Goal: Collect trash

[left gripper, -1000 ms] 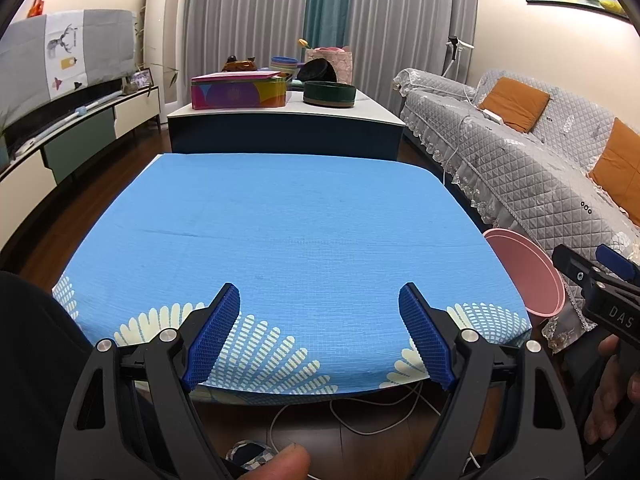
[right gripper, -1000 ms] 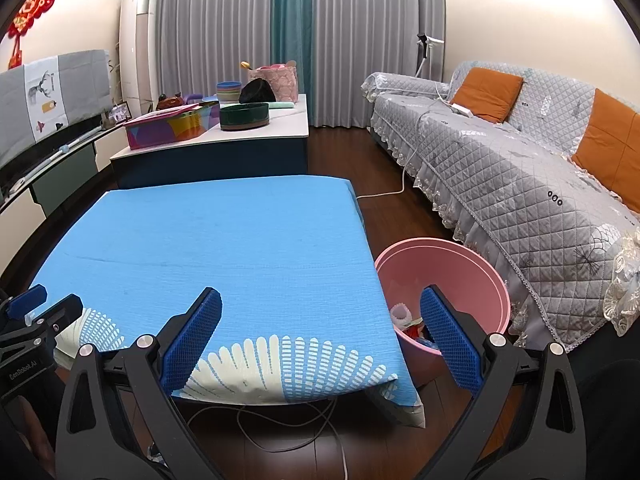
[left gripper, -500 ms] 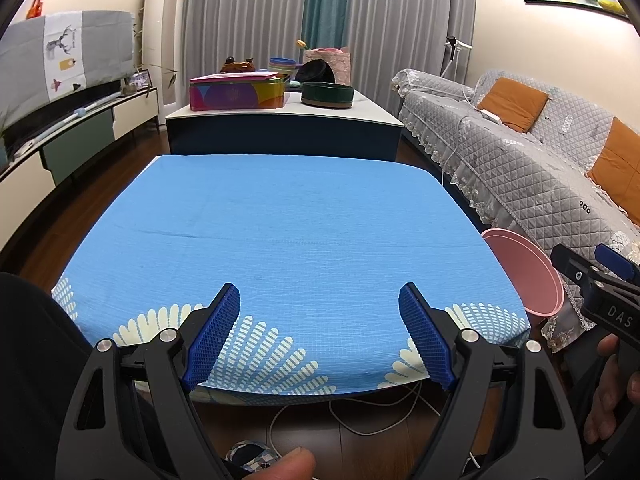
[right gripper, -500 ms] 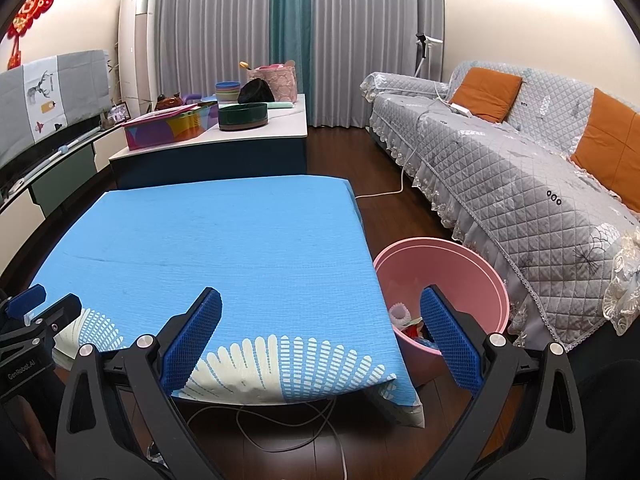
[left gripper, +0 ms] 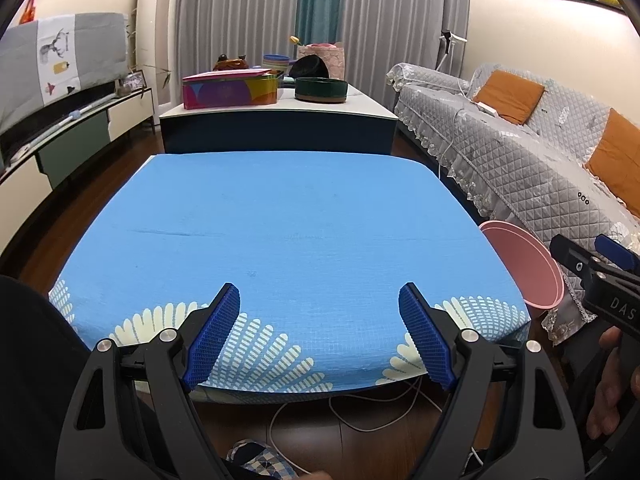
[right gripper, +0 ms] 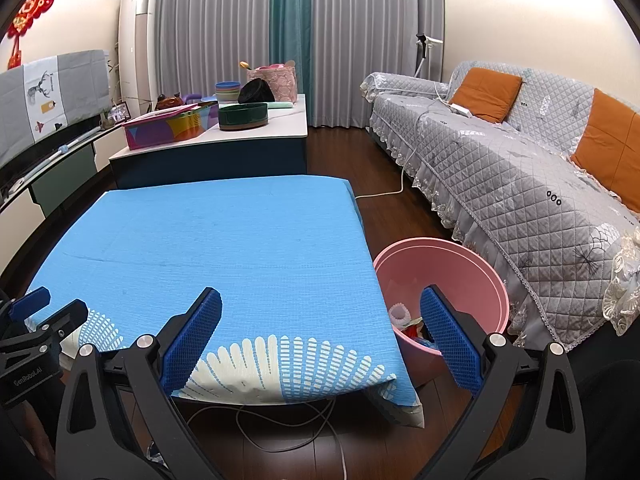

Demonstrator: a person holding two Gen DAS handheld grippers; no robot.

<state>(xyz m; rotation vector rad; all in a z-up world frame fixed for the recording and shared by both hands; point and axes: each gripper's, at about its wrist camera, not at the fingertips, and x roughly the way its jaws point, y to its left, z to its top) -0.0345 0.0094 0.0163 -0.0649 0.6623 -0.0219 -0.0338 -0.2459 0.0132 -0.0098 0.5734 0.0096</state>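
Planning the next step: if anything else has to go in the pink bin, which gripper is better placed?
Right, probably. The right gripper is open with the pink bin just past its right finger, trash visible inside. The left gripper, also open, faces the blue tablecloth; the bin sits at its view's far right edge.

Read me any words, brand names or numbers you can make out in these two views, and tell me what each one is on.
"DAS", cut off by the picture edge: white letters on the right gripper body, seen from the left wrist view.
"GenRobot.AI": small white print on the left gripper body, seen from the right wrist view.
Gray cover with a deer picture: drawings only, no readable words.
Colorful box: no text readable.
Red wall ornament: no text visible.
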